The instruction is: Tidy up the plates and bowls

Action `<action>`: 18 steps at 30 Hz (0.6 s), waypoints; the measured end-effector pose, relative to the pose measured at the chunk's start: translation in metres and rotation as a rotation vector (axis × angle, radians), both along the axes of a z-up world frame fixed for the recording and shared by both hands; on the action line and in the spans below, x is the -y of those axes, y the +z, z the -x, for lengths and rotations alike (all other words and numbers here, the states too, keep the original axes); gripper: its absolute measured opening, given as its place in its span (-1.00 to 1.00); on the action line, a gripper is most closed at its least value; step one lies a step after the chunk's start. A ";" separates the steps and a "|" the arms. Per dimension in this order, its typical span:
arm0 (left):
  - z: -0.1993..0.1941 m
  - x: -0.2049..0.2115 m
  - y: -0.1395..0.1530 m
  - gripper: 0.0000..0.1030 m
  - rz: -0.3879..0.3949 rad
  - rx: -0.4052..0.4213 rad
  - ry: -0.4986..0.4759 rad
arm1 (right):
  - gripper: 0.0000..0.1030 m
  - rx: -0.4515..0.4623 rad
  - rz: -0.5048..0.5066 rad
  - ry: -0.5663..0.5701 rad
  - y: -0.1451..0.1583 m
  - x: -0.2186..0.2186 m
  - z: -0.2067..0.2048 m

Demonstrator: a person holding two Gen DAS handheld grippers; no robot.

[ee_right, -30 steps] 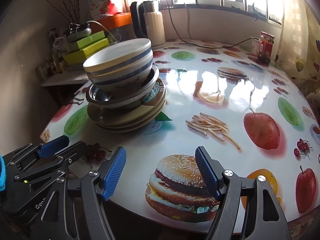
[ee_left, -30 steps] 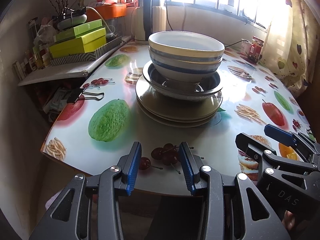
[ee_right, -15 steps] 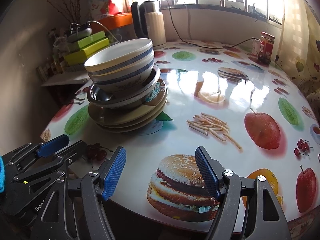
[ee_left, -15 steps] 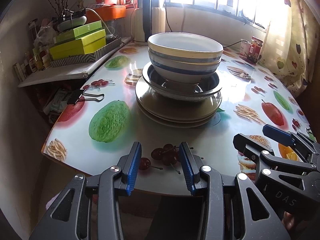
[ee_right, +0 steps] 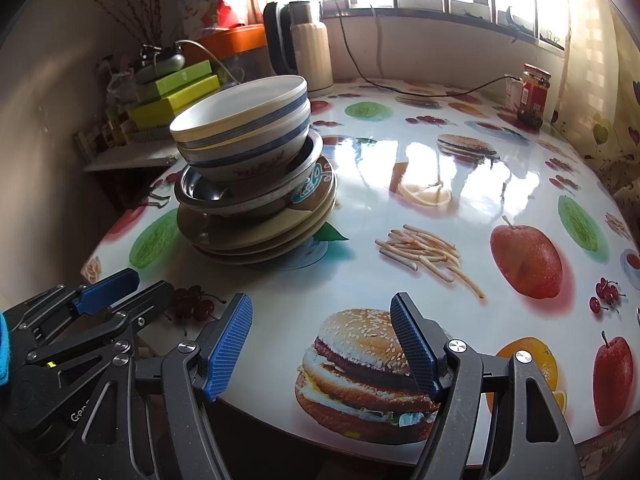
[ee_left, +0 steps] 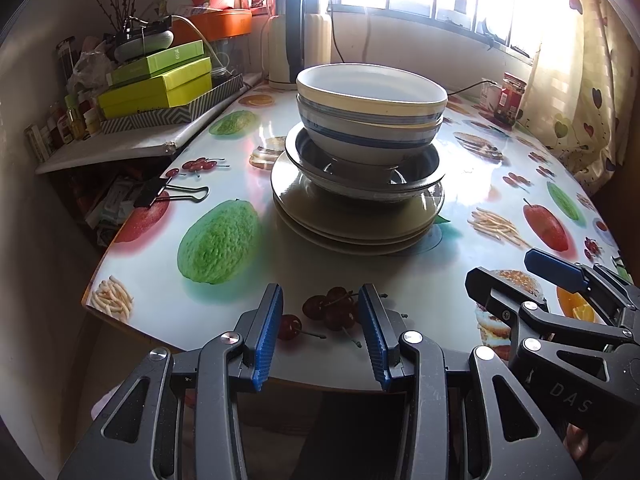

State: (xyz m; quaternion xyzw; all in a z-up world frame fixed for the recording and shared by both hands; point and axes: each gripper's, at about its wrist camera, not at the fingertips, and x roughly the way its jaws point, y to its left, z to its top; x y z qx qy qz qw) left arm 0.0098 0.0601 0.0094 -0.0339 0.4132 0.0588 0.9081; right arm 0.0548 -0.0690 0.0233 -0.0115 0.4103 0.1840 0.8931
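Note:
One stack of dishes stands on the table. White bowls with blue stripes [ee_left: 370, 120] [ee_right: 246, 136] sit on top, nested. Under them is a steel bowl [ee_left: 366, 176] [ee_right: 240, 196], then several beige plates [ee_left: 352, 224] [ee_right: 256, 236]. My left gripper [ee_left: 320, 320] is open and empty at the table's near edge, in front of the stack. My right gripper [ee_right: 320, 344] is open and empty over the burger print, to the right of the stack. Each gripper also shows in the other's view, the right one [ee_left: 532, 276] and the left one [ee_right: 128, 288].
The table [ee_right: 400, 208] has a glossy fruit-print cover. A kettle [ee_left: 298, 36] and a red jar [ee_right: 534, 94] stand at the back. Green boxes [ee_left: 160, 84] lie on a side shelf at left. A binder clip [ee_left: 168, 194] lies left of the stack.
Both grippers have drifted very slightly closer to the stack. Nothing was taken hold of or let go.

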 end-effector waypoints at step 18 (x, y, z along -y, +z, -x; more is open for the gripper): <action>0.001 0.001 0.002 -0.21 -0.001 0.006 -0.002 | 0.41 0.001 -0.001 -0.001 0.000 0.000 0.000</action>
